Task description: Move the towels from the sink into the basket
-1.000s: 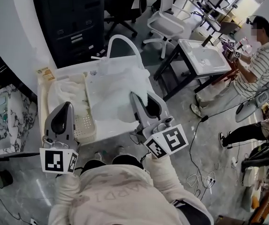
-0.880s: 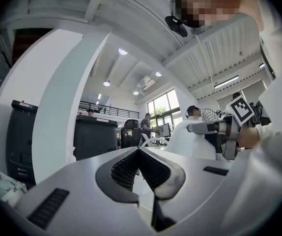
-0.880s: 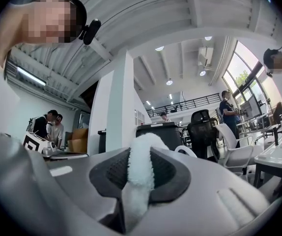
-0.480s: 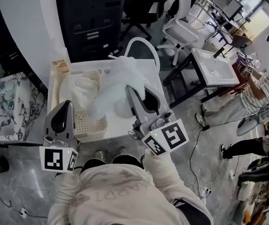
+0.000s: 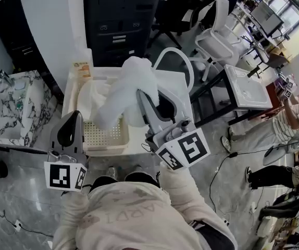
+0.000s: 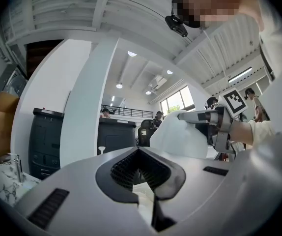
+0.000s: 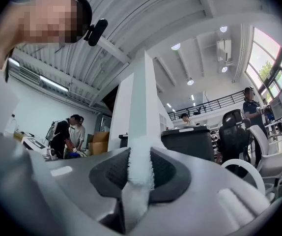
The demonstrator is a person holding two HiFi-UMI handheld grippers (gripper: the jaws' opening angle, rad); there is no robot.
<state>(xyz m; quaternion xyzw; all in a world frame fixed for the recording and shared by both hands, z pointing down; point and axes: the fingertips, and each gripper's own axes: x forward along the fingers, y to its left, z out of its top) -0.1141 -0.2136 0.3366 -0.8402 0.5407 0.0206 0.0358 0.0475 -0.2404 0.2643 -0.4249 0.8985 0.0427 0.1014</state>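
Right arm is stretched forward from the body, and the right tongs (image 5: 143, 99) point away from the person with the tips a touch raised, marker cube nearest the chest. They're clenched on the white towel (image 5: 126, 90). In the right gripper view a fluffy strip of it (image 7: 140, 176) is pinched between the ribbed pads. The towel hangs in the air as a fat bundle. In the head view its long axis slants from upper right down to lower left, with the lower end drooping over the perforated basket (image 5: 108, 149). The top bulges above the tong tips.

A second towel (image 5: 92, 95) lies crumpled at the far end of that basket. The white sink unit (image 5: 179, 82) sits just beside the basket on the right.

Left arm is tucked in close, with the left tongs (image 5: 72, 120) level and pointing forward at the basket's near left corner. Their tips (image 6: 139, 150) are pressed together and grasp nothing.
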